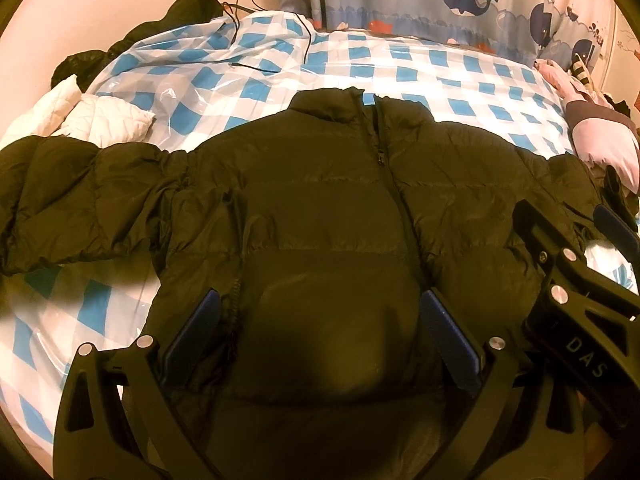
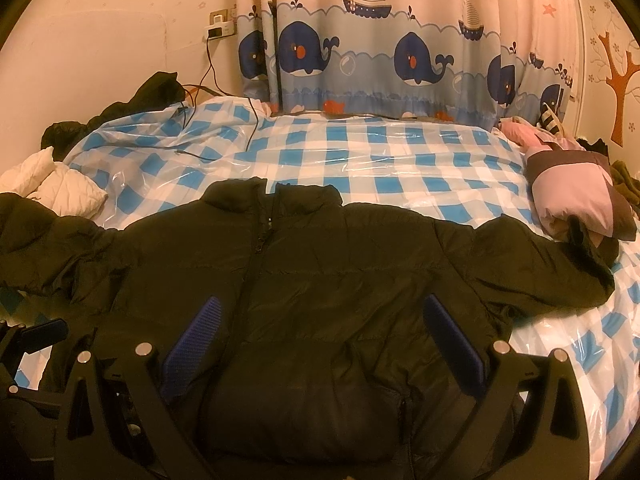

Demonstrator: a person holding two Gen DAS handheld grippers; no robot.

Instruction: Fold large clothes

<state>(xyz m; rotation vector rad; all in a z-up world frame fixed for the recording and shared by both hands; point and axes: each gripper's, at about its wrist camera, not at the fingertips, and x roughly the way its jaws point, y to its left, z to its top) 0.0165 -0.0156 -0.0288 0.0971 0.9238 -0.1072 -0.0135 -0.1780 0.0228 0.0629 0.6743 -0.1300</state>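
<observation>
Jacket (image 1: 320,208) lies flat, collar toward curtain (image 2: 380,60) (sleeves spread sideways).

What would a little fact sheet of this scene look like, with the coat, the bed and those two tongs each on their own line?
garment: black puffer jacket, spread flat, front up, both sleeves stretched out sideways
zip: closed up to near the collar
surface: bed under a blue-and-white checked plastic sheet
left tongs: open, over the jacket's lower part, holding nothing
right tongs: open, over the jacket's lower part, holding nothing
nearby: white quilted item, pink and grey bundle
backdrop: whale-print curtain
</observation>
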